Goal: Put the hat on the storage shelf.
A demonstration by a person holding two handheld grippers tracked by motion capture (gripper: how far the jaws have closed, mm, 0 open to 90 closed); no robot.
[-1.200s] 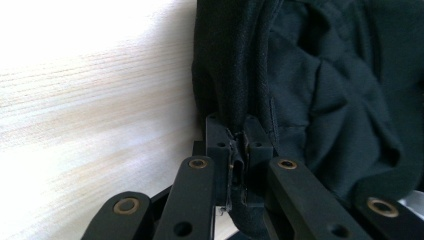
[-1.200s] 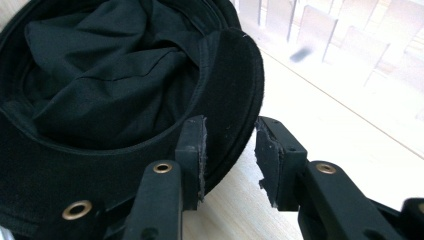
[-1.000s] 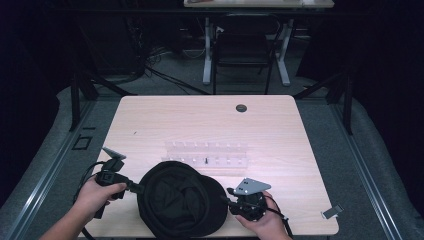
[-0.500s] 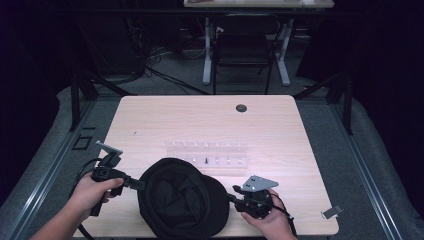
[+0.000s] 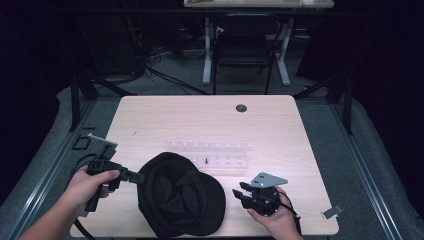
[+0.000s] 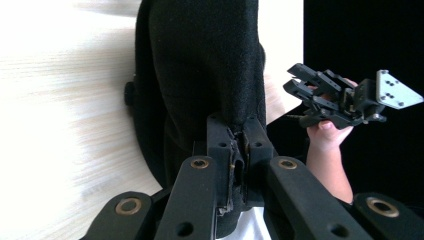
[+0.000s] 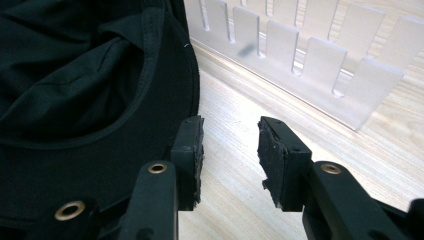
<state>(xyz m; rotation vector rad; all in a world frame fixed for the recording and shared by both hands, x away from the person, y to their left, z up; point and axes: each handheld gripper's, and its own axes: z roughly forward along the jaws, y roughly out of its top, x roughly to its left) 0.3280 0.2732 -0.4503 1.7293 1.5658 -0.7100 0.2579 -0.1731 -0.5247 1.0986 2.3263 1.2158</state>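
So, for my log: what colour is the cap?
Black; the cap shows best in the high view.

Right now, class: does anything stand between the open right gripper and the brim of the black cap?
Nothing visible does. The right gripper is open beside the cap, with bare table between its jaws. The clear slotted rack lies beyond, off to the side.

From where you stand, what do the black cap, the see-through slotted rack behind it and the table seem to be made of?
The black cap looks like soft matte cloth: it creases inside and shows stitched seams along its brim. The see-through slotted rack looks like frosted clear plastic, perhaps acrylic, since the wood shows dimly through its tabs. The table has a pale wood-grain top, though whether solid wood or laminate is unclear.
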